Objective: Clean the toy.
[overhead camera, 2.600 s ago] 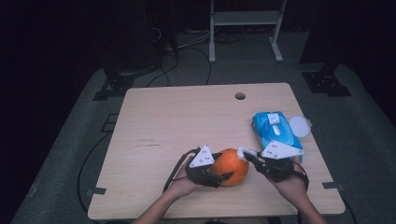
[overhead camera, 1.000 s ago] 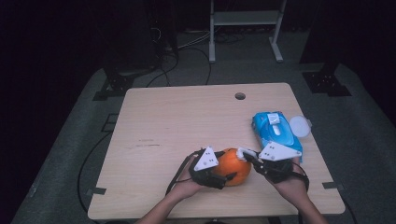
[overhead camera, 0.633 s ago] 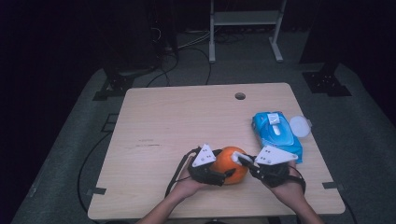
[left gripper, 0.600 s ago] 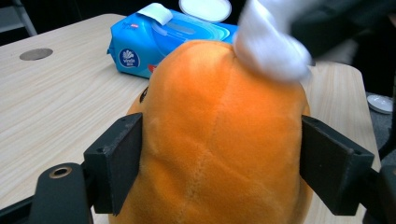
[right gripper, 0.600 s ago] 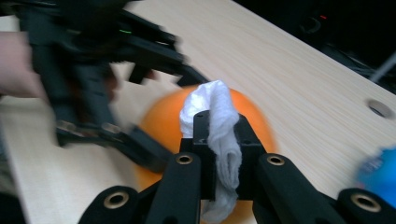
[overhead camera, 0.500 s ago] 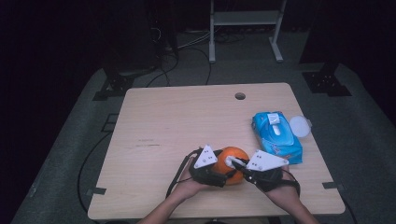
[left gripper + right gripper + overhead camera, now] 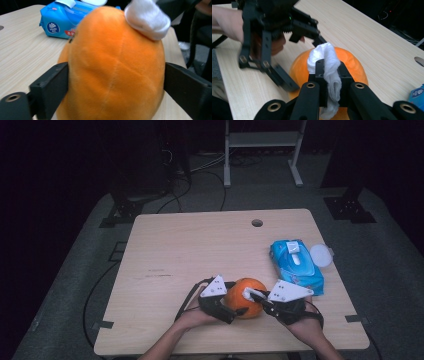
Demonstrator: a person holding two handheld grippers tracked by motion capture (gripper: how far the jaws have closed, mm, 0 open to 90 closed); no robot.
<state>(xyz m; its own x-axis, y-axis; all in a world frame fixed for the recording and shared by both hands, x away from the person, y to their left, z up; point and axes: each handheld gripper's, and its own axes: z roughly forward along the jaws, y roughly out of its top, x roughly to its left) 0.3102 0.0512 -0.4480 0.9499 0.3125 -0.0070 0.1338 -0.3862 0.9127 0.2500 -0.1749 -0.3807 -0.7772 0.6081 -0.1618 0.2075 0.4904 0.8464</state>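
An orange plush ball (image 7: pixel 239 290) stands near the front edge of the table (image 7: pixel 200 250). My left gripper (image 7: pixel 235 303) reaches in from the left, and its jaws touch both flanks of the ball (image 7: pixel 112 70). These jaws have just been opening, with the ball still between them. My right gripper (image 7: pixel 255 297) comes in from the right, shut on a folded white wipe (image 7: pixel 324 55). The wipe (image 7: pixel 147 20) rests against the top of the ball (image 7: pixel 354 62). A left gripper finger (image 7: pixel 284 80) shows in the right gripper view beside the ball.
A blue wipes pack (image 7: pixel 296 266) lies just behind my right hand, with a round white lid (image 7: pixel 320 255) at the table's right edge. A cable hole (image 7: pixel 257 223) sits near the far edge. A metal stand (image 7: pixel 262 140) is on the floor beyond.
My right gripper has moved left with the wipe, from beside the ball onto its top. The left gripper has stayed around the ball.
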